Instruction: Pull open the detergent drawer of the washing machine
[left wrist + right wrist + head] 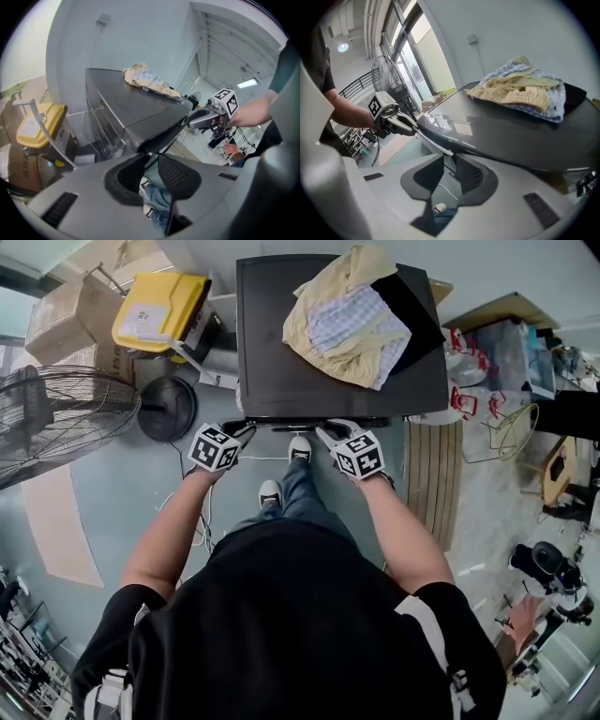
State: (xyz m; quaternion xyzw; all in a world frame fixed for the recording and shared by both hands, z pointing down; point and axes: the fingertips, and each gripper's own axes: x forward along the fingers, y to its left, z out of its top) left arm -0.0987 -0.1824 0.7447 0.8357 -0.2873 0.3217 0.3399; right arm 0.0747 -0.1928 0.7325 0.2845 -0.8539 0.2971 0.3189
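A person stands facing a top-loading washing machine [272,343], seen from above. A pile of pale yellow and checked clothes [352,320] lies on its dark lid.

Both tongs meet the machine's front lip [291,421], the edge nearest the person. The left gripper [242,431] sits at the front left corner. The right gripper [330,431] sits near the middle of the front edge. The detergent drawer cannot be picked out as a separate part. It is probably the stretch of lip between the two tongs, on the left half of the front.

That lip runs crosswise, left to right, from one gripper to the other. Each gripper points forward and down at it, so neither hand is clearly the nearer. A pull would probably come straight back toward the person's body.

In each gripper view the jaws stand partway apart, with the thin lip reaching in at their tips. Floor, jeans and a shoe show through the gap behind the tips. Neither pair looks clamped down yet, so both read as released.

No brand name shows on the machine. A yellow bin [159,310] to the left carries a white label, its print too small to read. The cubes on the tongs show only black and white square patterns, not words.
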